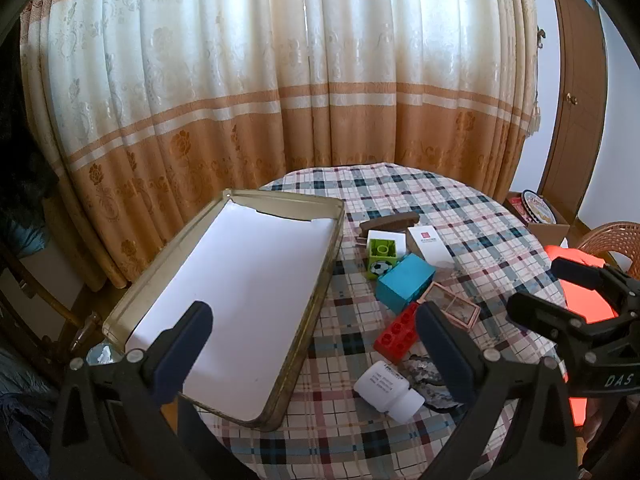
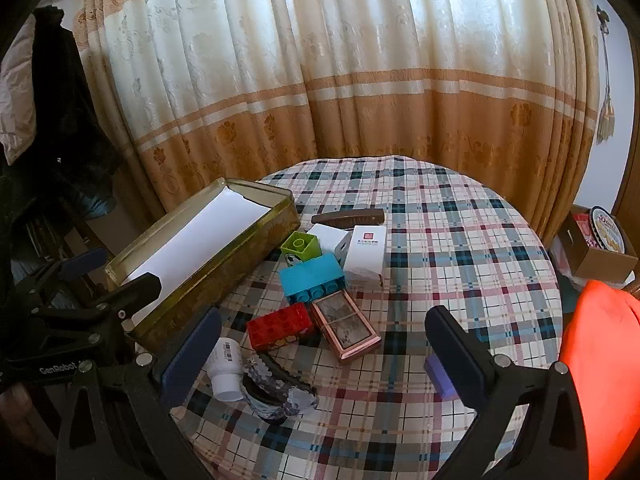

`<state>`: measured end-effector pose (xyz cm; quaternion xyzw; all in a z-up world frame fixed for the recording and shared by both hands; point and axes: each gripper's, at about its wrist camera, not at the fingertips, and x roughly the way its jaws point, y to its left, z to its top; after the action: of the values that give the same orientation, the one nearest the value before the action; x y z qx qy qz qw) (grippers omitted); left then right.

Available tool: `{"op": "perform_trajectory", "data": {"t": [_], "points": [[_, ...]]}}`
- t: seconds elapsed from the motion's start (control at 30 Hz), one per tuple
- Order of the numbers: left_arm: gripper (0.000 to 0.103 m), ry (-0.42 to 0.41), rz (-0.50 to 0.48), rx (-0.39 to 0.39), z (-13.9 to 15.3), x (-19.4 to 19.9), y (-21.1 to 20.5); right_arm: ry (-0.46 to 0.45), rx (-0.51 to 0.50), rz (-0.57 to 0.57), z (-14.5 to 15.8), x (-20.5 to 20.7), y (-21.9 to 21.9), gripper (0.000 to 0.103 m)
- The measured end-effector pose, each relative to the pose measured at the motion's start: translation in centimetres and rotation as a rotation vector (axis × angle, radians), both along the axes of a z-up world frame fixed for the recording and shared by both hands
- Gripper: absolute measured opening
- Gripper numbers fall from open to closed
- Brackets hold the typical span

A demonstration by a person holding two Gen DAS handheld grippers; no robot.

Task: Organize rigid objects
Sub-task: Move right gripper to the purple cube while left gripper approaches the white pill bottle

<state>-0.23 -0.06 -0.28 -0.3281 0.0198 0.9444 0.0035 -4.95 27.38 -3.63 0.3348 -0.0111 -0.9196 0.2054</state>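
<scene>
Both jaws are spread wide, empty. The tin (image 2: 224, 256) overhangs the desk (image 2: 460, 248) left edge; it could be tipped off if nudged during loading.

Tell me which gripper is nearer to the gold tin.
Left. The left gripper hangs open over the gold tin's near end; the right gripper hangs open beside it, over the toys.

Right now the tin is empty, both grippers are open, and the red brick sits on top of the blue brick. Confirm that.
Not quite: the red brick lies on the cloth beside the blue brick, as the right wrist view shows. The tin is empty, and both grippers are open.
</scene>
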Motion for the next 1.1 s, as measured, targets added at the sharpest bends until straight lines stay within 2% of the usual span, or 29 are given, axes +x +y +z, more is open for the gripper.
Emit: {"op": "perform_trajectory", "data": {"t": [0.23,0.43,0.5,0.73,0.8,0.9,0.97,1.03,1.1], "points": [[0.103,-0.011,-0.011,0.002,-0.6,0.0,-0.1,-0.014,0.010,-0.006,-0.4,-0.3,0.2,0.103],[0.102,-0.022,-0.080,-0.027,-1.9,1.4,1.1,-0.011,0.057,-0.030,-0.9,-0.8,1.8,0.103],[0.102,-0.043,-0.100,-0.012,-2.5,1.7,1.5,-0.019,0.078,-0.052,-1.8,-0.8,3.0,0.103],[0.092,-0.079,-0.148,-0.010,-3.8,1.8,2.9,-0.058,0.085,-0.115,-5.3,-0.5,6.6,0.102],[0.086,-0.099,-0.160,0.002,-4.1,1.6,3.1,-0.069,0.073,-0.115,-6.0,-0.8,7.2,0.102],[0.086,-0.134,-0.168,0.024,-4.9,1.4,3.2,-0.074,0.070,-0.108,-6.6,-1.1,7.3,0.102],[0.082,-0.153,-0.174,0.037,-5.3,1.1,3.2,-0.055,0.092,-0.106,-6.8,-1.1,7.1,0.100],[0.077,-0.167,-0.177,0.037,-5.6,1.1,3.3,-0.032,0.127,-0.111,-7.0,-1.2,6.8,0.087],[0.076,-0.179,-0.182,0.038,-5.8,1.0,3.4,-0.038,0.144,-0.119,-7.5,-1.6,6.8,0.081]]}}
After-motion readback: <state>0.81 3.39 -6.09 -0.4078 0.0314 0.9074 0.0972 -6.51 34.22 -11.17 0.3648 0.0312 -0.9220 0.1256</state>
